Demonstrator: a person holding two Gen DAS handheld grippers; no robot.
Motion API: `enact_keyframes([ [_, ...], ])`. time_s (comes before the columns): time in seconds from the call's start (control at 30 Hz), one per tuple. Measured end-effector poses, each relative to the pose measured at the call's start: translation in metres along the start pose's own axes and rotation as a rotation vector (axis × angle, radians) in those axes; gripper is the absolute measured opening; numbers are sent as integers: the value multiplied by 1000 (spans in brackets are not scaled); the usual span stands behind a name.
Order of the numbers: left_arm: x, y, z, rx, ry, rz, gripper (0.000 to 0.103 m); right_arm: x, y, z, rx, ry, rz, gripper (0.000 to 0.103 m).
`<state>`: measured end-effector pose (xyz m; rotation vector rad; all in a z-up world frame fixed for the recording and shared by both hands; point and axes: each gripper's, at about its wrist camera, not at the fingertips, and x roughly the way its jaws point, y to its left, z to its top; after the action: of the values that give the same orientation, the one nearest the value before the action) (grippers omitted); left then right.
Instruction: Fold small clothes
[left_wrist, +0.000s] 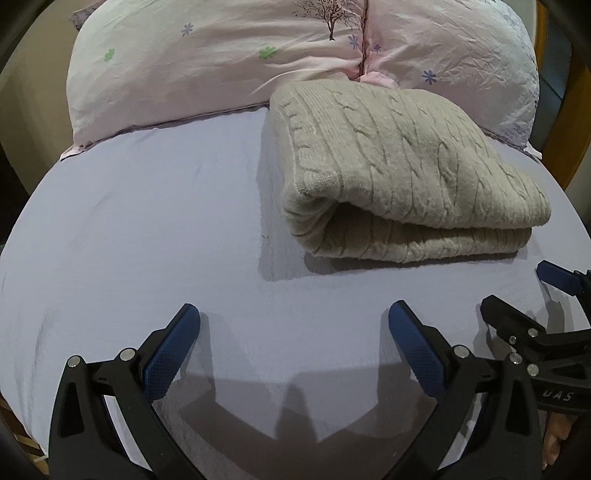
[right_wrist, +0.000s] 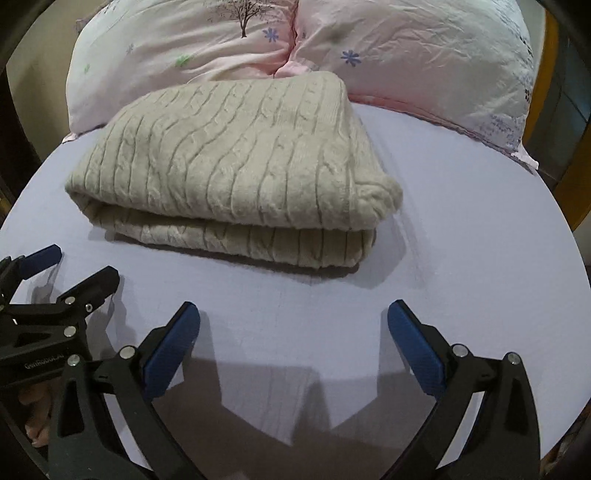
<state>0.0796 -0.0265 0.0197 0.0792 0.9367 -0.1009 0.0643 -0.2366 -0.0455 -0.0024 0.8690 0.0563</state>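
A beige cable-knit sweater (left_wrist: 399, 170) lies folded in layers on the lavender bed sheet (left_wrist: 147, 229), its far edge against the pillows. It also shows in the right wrist view (right_wrist: 236, 177). My left gripper (left_wrist: 293, 314) is open and empty, hovering over bare sheet in front of the sweater and to its left. My right gripper (right_wrist: 293, 314) is open and empty, over the sheet just in front of the sweater. Each gripper shows at the edge of the other's view: the right gripper (left_wrist: 517, 291) and the left gripper (right_wrist: 85, 264).
Two pink floral pillows (left_wrist: 221, 59) (right_wrist: 406, 62) lie at the head of the bed behind the sweater. A wooden frame (left_wrist: 565, 158) runs along the right side. Bare lavender sheet (right_wrist: 461, 229) stretches to the sweater's right and left.
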Motion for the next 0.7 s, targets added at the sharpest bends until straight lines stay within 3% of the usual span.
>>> enact_keyframes([
  [0.7,0,0,0,-1,1,1,102,-4,1,-2,10,-9,-10,101],
])
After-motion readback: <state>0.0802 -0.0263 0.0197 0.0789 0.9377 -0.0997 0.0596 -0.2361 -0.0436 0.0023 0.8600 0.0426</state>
